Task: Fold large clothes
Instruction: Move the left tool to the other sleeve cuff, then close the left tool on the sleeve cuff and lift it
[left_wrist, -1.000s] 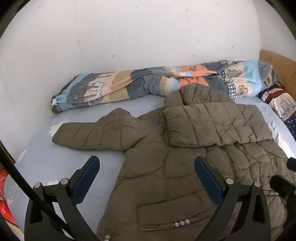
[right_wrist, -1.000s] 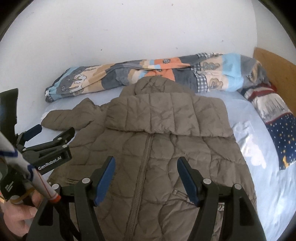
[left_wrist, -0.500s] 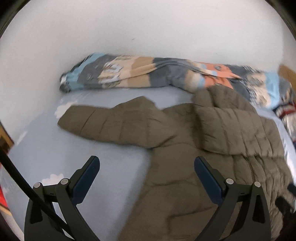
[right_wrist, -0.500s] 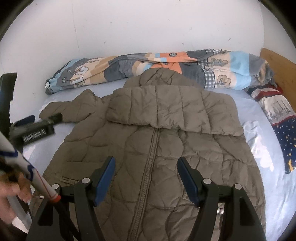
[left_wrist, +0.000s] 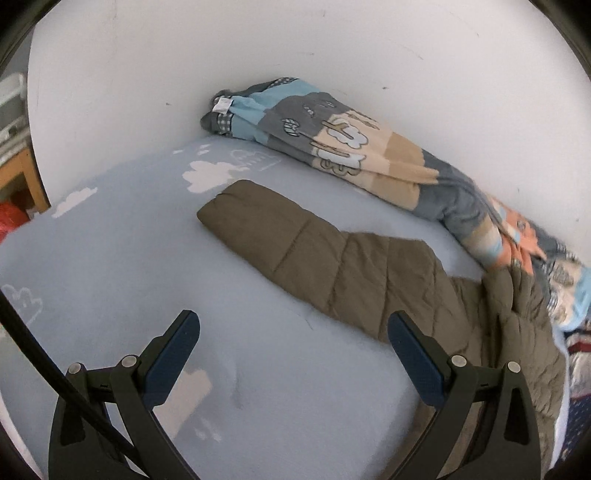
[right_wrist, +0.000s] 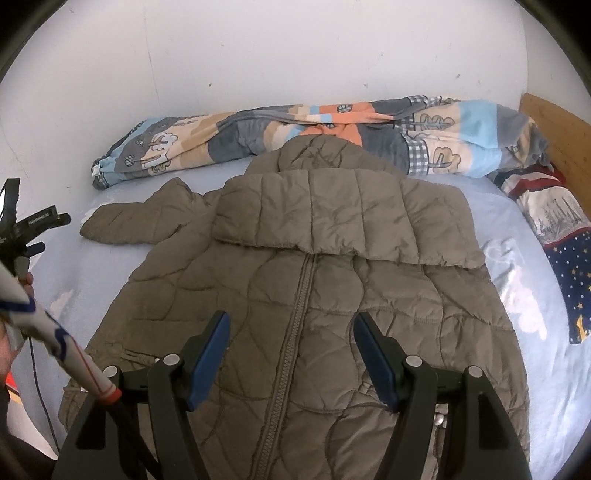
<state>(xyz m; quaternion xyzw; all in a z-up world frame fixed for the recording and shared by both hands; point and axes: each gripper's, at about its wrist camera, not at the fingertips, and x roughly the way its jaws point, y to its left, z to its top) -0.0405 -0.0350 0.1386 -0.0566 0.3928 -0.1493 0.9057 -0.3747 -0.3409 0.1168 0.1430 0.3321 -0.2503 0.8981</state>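
Ahead of left tongs: left gripper apart, empty; it has swung off the jacket body to face the spread sleeve
Right tongs: right gripper apart, hovering over jacket zip
Meaning: sleeve fold probably next

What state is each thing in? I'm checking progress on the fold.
Jacket: flat on the bed, zipped, right sleeve folded across the chest, left sleeve spread out.
Blanket: rolled along the wall.
Left hand-held gripper: open, empty.
Right hand-held gripper: open, empty, above the jacket.
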